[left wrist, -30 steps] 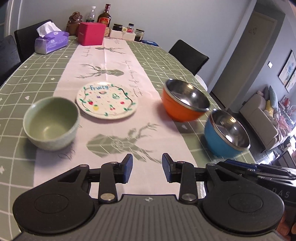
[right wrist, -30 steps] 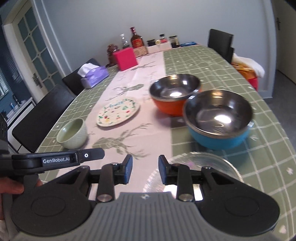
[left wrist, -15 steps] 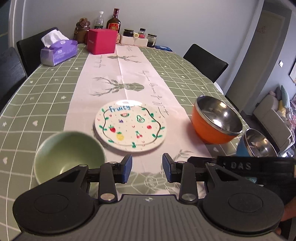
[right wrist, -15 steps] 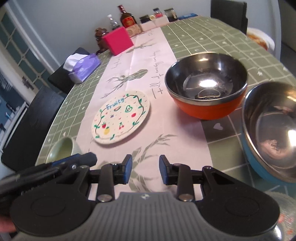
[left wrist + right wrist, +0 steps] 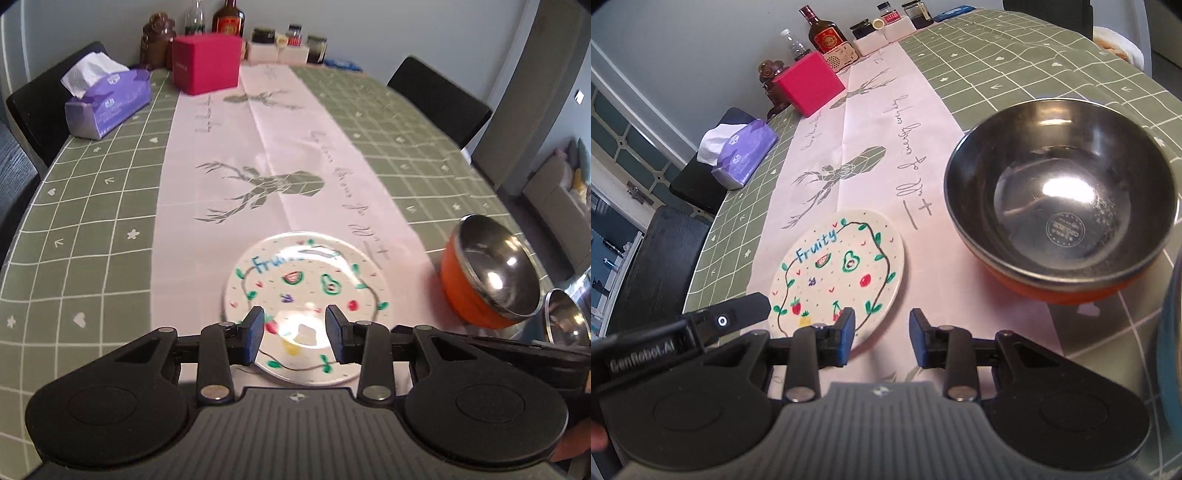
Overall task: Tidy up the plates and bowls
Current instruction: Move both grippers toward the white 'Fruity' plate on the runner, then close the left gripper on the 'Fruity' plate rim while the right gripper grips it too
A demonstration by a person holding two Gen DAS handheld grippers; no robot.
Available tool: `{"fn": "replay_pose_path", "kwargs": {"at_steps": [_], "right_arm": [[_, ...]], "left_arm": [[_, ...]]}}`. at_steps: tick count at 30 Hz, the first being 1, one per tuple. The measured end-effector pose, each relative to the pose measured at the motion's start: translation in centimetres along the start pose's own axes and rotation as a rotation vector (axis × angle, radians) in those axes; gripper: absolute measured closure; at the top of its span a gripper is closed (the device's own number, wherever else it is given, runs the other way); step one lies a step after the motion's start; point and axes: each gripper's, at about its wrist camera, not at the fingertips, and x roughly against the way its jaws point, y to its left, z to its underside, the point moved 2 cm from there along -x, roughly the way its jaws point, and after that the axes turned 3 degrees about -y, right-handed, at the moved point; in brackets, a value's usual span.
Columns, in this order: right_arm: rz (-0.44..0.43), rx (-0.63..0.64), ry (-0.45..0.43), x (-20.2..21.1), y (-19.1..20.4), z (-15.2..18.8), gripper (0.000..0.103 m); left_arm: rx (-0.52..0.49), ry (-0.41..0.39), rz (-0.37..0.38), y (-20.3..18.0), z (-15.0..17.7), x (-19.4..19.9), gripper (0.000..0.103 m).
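A white "Fruity" plate [image 5: 306, 291] with fruit drawings lies on the pink table runner; it also shows in the right wrist view [image 5: 838, 273]. My left gripper [image 5: 294, 338] is open and empty, hovering over the plate's near edge. My right gripper [image 5: 881, 338] is open and empty, just right of the plate. An orange steel-lined bowl [image 5: 1060, 210] stands to the right; it also shows in the left wrist view [image 5: 487, 273]. A blue bowl's rim [image 5: 565, 321] shows at the right edge [image 5: 1171, 325]. The green bowl is out of view.
A purple tissue box [image 5: 107, 103] and a pink box [image 5: 207, 62] stand at the far end with bottles and jars [image 5: 229, 18]. Black chairs [image 5: 439, 99] surround the table. The left gripper's body [image 5: 676, 332] shows low left in the right wrist view.
Both grippers have moved forward over the table toward the plate and orange bowl. The green bowl has dropped out of the left view. Both grippers stay open.
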Motion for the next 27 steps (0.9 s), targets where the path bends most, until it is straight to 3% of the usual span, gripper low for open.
{"fn": "replay_pose_path", "kwargs": {"at_steps": [9,15,22,24,27], "right_arm": [[0.015,0.006,0.023,-1.1,-0.1,-0.5,0.071],[0.021,0.015,0.041,-1.7,0.0,-0.7,0.071],[0.006,0.02,0.048,-2.3,0.3,-0.9,0.072],[0.006,0.024,0.054,-2.6,0.5,-0.9,0.08],[0.022,0.027,0.047,-2.6,0.4,-0.9,0.088]], "left_arm": [[0.036,0.197,-0.006,4.0,-2.4,-4.4,0.049],[-0.008,0.264,0.02,5.0,-2.8,-6.4,0.049],[-0.042,0.231,0.067,4.8,-3.0,-6.8,0.048],[-0.05,0.221,0.082,4.5,-3.0,-6.8,0.059],[-0.065,0.206,0.061,4.1,-2.8,-6.7,0.064]]}}
